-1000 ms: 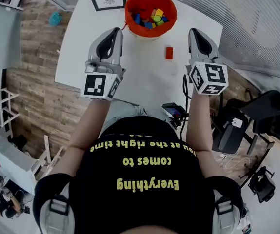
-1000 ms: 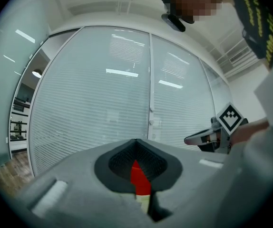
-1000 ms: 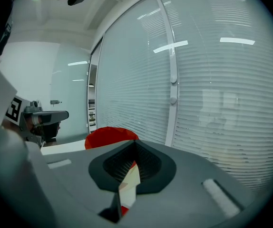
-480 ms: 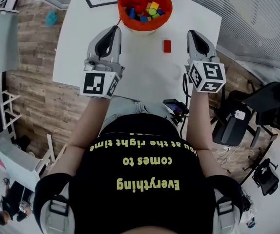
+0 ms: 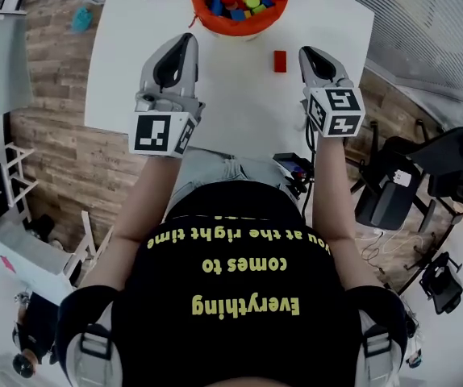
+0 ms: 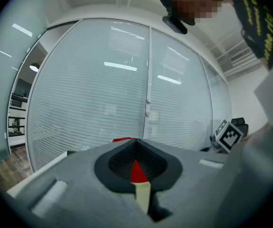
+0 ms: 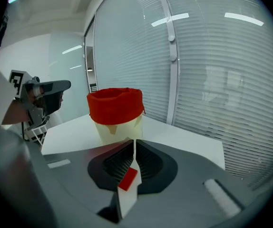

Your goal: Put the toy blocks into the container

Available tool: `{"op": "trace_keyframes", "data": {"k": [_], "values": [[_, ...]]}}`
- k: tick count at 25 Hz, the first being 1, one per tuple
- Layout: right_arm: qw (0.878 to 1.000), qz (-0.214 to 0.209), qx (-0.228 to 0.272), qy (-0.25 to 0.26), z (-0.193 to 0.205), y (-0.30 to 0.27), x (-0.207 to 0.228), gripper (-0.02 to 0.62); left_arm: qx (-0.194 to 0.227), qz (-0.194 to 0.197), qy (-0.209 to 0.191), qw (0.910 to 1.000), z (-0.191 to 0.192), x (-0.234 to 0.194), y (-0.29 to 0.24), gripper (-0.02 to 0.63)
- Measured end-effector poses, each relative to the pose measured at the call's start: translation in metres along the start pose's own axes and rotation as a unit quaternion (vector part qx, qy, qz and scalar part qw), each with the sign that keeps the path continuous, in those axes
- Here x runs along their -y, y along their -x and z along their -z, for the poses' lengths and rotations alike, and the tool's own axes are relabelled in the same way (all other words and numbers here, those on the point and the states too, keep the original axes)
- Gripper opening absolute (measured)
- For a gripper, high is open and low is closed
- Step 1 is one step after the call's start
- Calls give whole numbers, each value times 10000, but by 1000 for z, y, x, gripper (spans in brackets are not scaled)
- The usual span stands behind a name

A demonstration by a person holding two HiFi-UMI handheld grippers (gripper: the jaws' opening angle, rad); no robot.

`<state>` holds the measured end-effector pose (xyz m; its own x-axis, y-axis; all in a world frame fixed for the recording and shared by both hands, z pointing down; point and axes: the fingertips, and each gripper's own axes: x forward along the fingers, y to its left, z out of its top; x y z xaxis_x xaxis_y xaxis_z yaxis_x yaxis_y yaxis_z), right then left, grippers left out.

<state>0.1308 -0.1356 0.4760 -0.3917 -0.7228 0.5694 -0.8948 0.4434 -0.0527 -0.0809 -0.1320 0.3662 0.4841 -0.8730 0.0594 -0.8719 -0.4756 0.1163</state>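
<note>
Holding my right gripper [image 5: 305, 53] tilted down, just right of lone red block [image 5: 280, 61] on table [image 5: 231, 95], likely lining up grab. Its fingers are all but together, empty. Left gripper [image 5: 188, 39] fingers closed, empty, parked lower left of container [image 5: 215, 24].

Head view alone shows blocks inside container. Right gripper view alone shows block through finger slit.

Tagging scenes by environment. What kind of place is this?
Probably an office or lab meeting room: a white table, a glass wall with slatted blinds behind it, and black office chairs on a wood-look floor.
</note>
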Motion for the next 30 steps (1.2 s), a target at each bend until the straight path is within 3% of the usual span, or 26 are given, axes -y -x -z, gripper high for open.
{"op": "trace_keyframes", "data": {"k": [8, 19, 30], "values": [[9988, -156, -469, -36, 36, -32, -6, 48, -141, -46, 29, 9999, 15, -1, 0, 0], [9903, -441, -1318, -86, 89, -67, -16, 209, -254, -198, 66, 9995, 26, -7, 2, 0], [9851, -336, -1679, 176, 111, -90, -21, 264, -377, -355, 117, 9986, 39, -20, 5, 0]]}}
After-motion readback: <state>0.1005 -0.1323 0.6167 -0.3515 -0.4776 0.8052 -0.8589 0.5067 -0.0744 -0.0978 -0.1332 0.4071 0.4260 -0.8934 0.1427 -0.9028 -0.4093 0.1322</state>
